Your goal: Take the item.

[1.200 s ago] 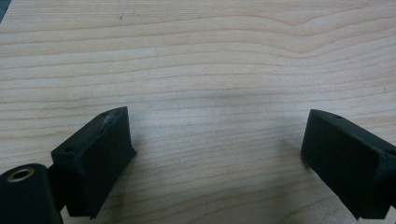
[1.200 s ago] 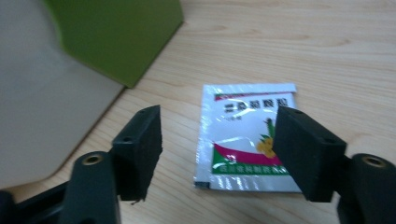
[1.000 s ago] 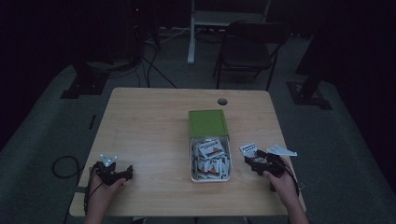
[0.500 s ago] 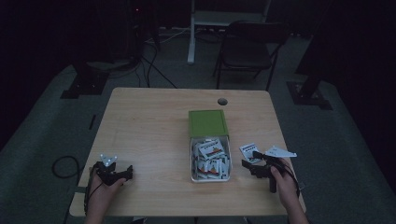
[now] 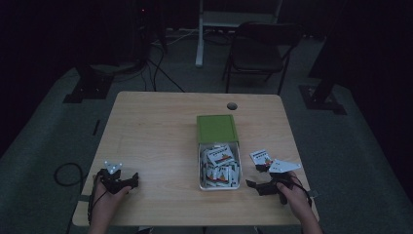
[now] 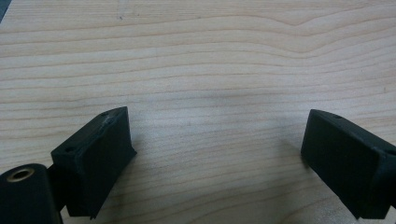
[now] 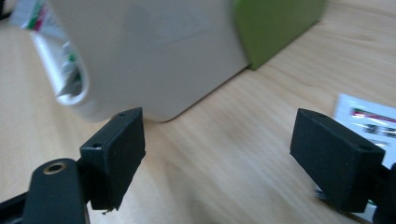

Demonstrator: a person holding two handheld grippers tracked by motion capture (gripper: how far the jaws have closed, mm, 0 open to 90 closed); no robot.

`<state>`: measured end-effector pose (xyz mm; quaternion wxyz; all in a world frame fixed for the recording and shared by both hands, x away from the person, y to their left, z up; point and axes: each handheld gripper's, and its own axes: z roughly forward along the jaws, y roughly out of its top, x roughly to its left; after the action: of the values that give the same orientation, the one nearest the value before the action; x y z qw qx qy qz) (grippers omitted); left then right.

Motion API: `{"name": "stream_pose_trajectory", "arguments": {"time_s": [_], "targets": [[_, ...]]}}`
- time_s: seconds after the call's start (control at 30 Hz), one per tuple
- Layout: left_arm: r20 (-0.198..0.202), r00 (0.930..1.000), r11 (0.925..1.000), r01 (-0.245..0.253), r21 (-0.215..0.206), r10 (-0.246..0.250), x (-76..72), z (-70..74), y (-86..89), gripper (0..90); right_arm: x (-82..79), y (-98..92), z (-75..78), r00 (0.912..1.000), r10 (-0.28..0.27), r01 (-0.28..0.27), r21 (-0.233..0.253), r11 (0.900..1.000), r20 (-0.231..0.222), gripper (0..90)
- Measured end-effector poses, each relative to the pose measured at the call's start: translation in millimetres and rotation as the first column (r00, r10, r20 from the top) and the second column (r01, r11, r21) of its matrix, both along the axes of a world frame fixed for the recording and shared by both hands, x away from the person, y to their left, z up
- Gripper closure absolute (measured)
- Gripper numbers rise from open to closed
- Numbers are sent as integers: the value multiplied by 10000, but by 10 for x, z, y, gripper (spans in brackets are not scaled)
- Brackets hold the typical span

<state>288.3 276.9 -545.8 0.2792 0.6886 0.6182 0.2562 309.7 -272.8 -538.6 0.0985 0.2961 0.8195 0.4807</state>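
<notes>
The right gripper (image 5: 254, 185) sits near the front edge of the wooden table (image 5: 156, 126), and its black jaws stand wide apart with nothing between them. I think it is getting ready to pick up a packet and put it in the box. A small flat packet (image 5: 261, 156) lies on the table just beside it, a little farther back. For the next move, the jaws need to turn toward that packet and close on its thin edge. The left gripper (image 5: 127, 181) rests low at the other front corner, jaws also spread and empty over smooth, striped wood. In the middle sits a pale box (image 5: 219, 186) with round corners, full of shiny packets. Its green lid (image 5: 216, 128) lies flat behind it, touching.
</notes>
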Motion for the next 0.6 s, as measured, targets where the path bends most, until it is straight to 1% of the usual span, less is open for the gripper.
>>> {"name": "stream_pose_trajectory", "arguments": {"time_s": [0.17, 0.27, 0.3, 0.37, 0.43, 0.47, 0.53, 0.57, 0.6], "targets": [[2, 10000, 10000, -1, -1, 1, 0, 0, 0, 90, -45, 55, -43, 9977, 678, -677, -276, 9973, 25, 148], [0, 10000, 10000, -1, 2, 1, 0, 0, 0, 90, -69, 73, -69, 9954, 954, -954, -639, 9934, -19, 141], [0, 10000, 10000, 0, 3, 0, 0, 0, 0, 90, -74, 75, -76, 9951, 993, -992, -702, 9926, -22, 140], [10, 10000, 10000, -8, -12, 8, 0, -1, -1, 90, -85, 69, -73, 9950, 998, -993, -645, 9930, 33, 140], [6, 10000, 10000, -8, -11, 8, 0, 0, -2, 90, -92, 62, -76, 9946, 1039, -1041, -679, 9922, -64, 141], [8, 10000, 10000, -9, -14, 9, 0, 0, -2, 90, -97, 62, -79, 9942, 1062, -1070, -816, 9909, -141, 141], [8, 10000, 10000, -9, -15, 9, 0, 0, -2, 90, -105, 70, -88, 9924, 1204, -1226, -1221, 9849, -249, 141], [12, 10000, 10000, -7, -21, 7, 0, 0, -2, 90, -114, 82, -95, 9906, 1322, -1362, -1504, 9792, -359, 141], [29, 10000, 10000, 1, -68, 0, 0, 0, 2, 90, -120, 92, -100, 9894, 1398, -1445, -1646, 9757, -401, 141]]}}
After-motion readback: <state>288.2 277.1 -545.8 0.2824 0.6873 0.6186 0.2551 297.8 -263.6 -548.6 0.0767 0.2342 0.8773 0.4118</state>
